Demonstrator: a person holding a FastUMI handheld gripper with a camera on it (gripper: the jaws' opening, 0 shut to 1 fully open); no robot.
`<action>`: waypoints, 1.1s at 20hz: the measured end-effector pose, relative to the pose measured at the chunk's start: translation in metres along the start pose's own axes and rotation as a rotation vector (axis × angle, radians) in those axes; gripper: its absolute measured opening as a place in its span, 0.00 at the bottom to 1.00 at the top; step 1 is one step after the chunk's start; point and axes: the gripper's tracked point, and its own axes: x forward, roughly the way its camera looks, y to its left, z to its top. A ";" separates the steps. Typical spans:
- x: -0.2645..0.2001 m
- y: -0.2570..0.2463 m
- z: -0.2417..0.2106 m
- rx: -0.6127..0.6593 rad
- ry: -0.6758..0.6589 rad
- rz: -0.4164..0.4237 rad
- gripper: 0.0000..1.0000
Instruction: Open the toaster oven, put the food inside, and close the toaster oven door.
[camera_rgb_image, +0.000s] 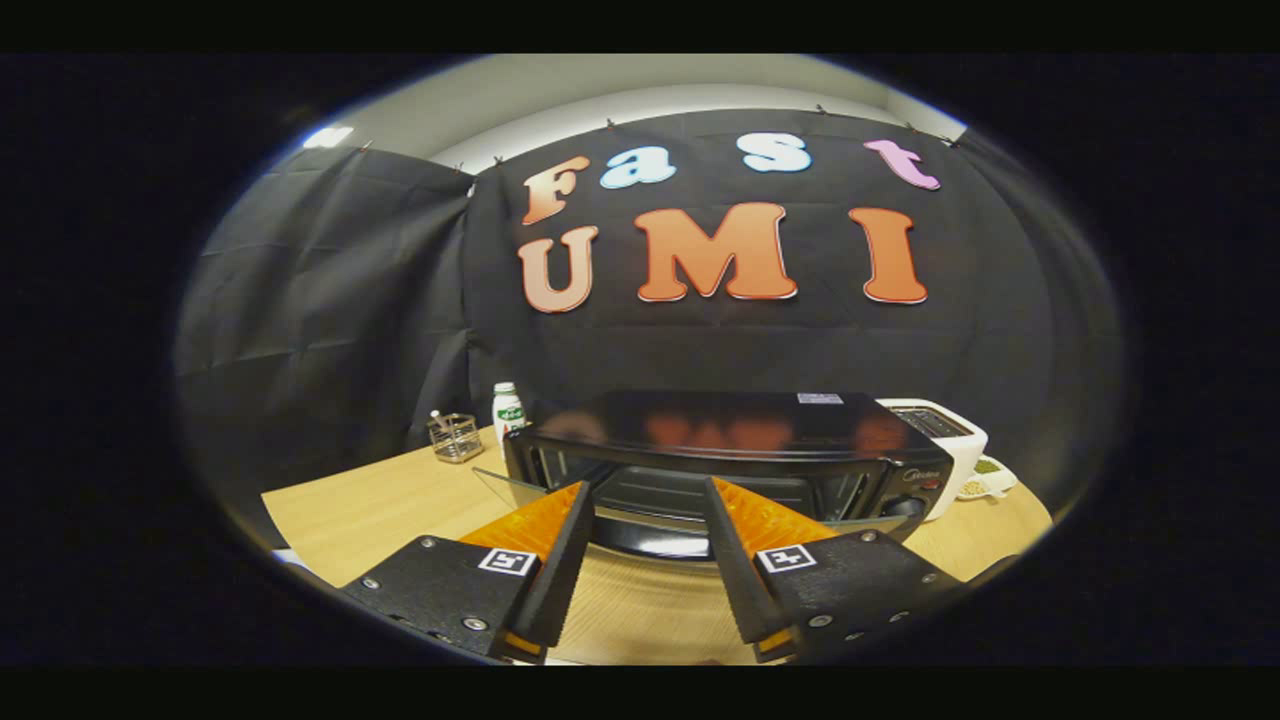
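Booth hung with black cloth; a light wooden tabletop (400, 510) carries the work. The black, box-shaped toaster oven (730, 450) stands on it just ahead of the fingers, its glass door (650, 520) let down toward the camera, so the cavity and wire rack lie exposed. The gripper (648, 490) hovers before the door's front edge, fingers spread wide with nothing held between them. The food cannot be made out with confidence; a small white dish (985, 482) with something pale sits at the oven's right, beside a white pop-up toaster (940, 425).

Judgement: opening appears done; fetching the food is the step in hand. The next move calls for swinging clear of the door lip toward that dish.

A white bottle (508, 410) and a clear glass holder (455, 437) stand left of the oven, near the back. Bare tabletop to the left gives room; the right side is crowded.
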 end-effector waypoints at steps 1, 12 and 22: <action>-0.007 0.002 -0.007 -0.010 0.014 0.007 0.66; -0.044 0.023 -0.089 0.150 0.223 0.115 0.66; -0.056 0.006 -0.147 0.197 0.364 0.084 0.63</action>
